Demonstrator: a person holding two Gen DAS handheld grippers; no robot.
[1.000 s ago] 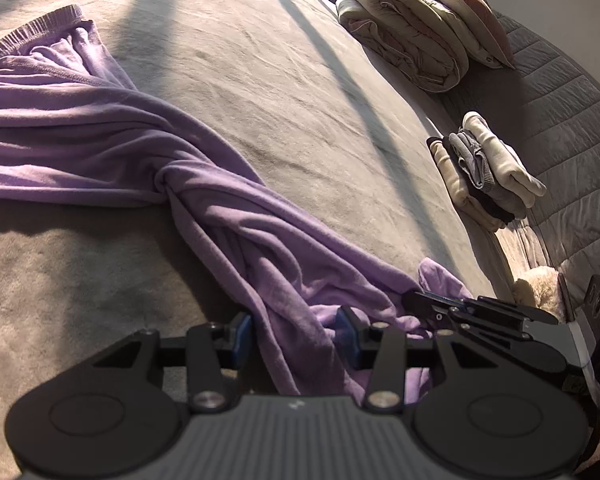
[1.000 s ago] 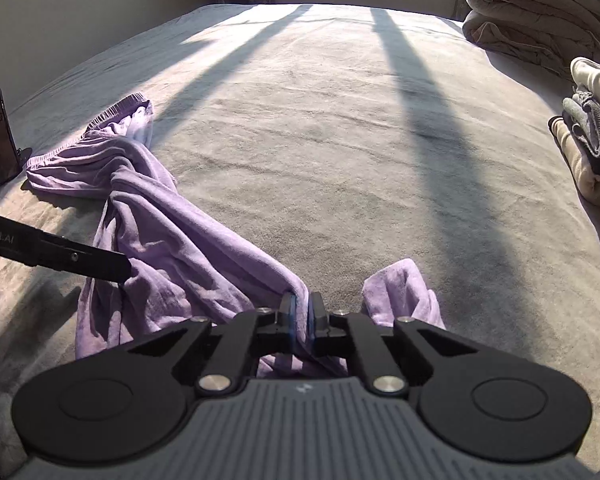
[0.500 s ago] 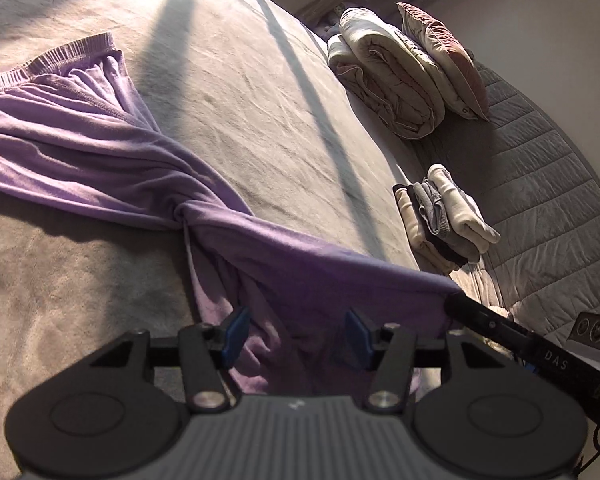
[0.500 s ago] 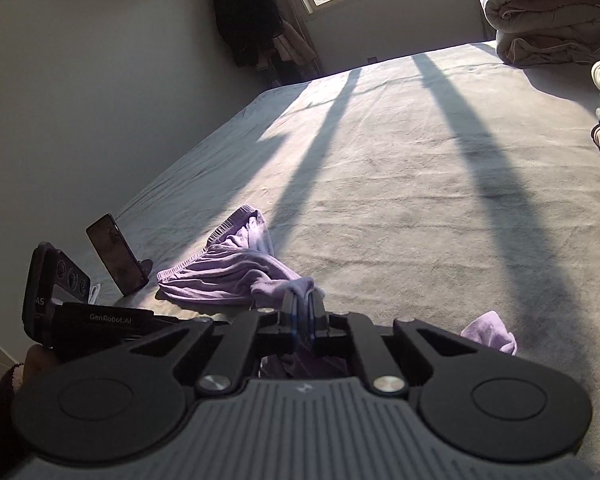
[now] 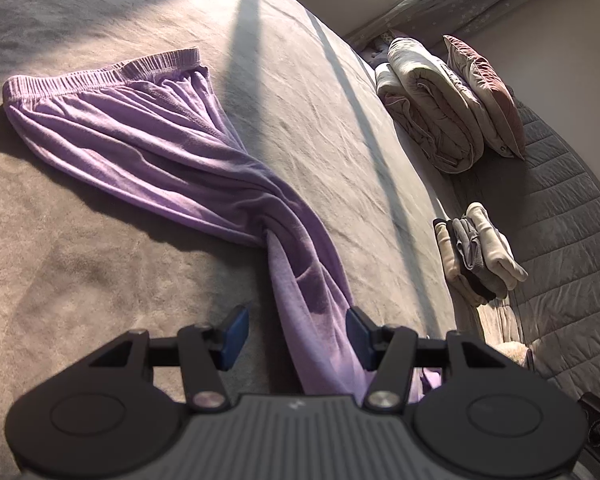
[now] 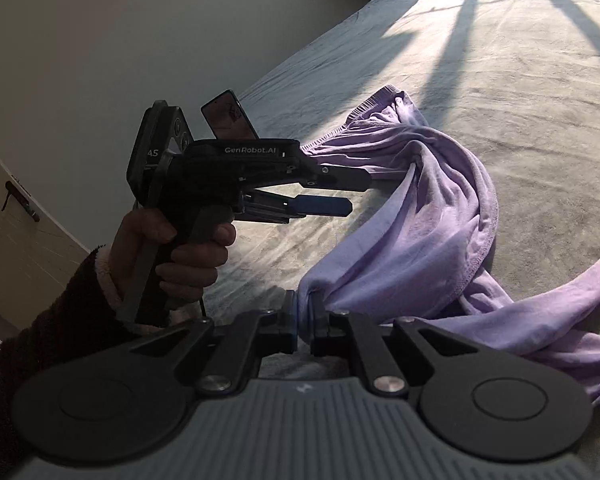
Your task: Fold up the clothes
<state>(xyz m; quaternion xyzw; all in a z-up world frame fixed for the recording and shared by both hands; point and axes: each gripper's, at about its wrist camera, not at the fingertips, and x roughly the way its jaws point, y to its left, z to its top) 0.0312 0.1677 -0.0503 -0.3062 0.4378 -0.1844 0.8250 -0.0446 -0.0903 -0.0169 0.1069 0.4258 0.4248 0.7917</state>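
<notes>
Purple pants [image 5: 140, 148] lie on the grey bed [image 5: 100, 280], with the waistband [image 5: 100, 76] at the far left. One twisted leg runs toward me and passes between the blue pads [image 5: 236, 334] of my left gripper [image 5: 296, 336], close to the right pad. The pads do not press on it, and the jaws stand open. In the right wrist view my right gripper [image 6: 304, 314] is shut on a bunched end of the pants [image 6: 420, 232], lifted off the bed. There the left gripper [image 6: 348, 194], held by a hand [image 6: 180, 248], is open beside the leg.
A folded duvet [image 5: 432, 108] and a pillow [image 5: 488, 96] lie at the bed's far right. A stack of folded clothes [image 5: 476, 256] sits nearer, by the quilted edge. A phone [image 6: 228, 116] stands propped at the bed's left edge. Wall and door [image 6: 18, 200] are at the left.
The right gripper has risen and swung left with the pant leg, pulling the pants out longer. The left gripper's jaws have widened and it has drawn back from the fabric.
</notes>
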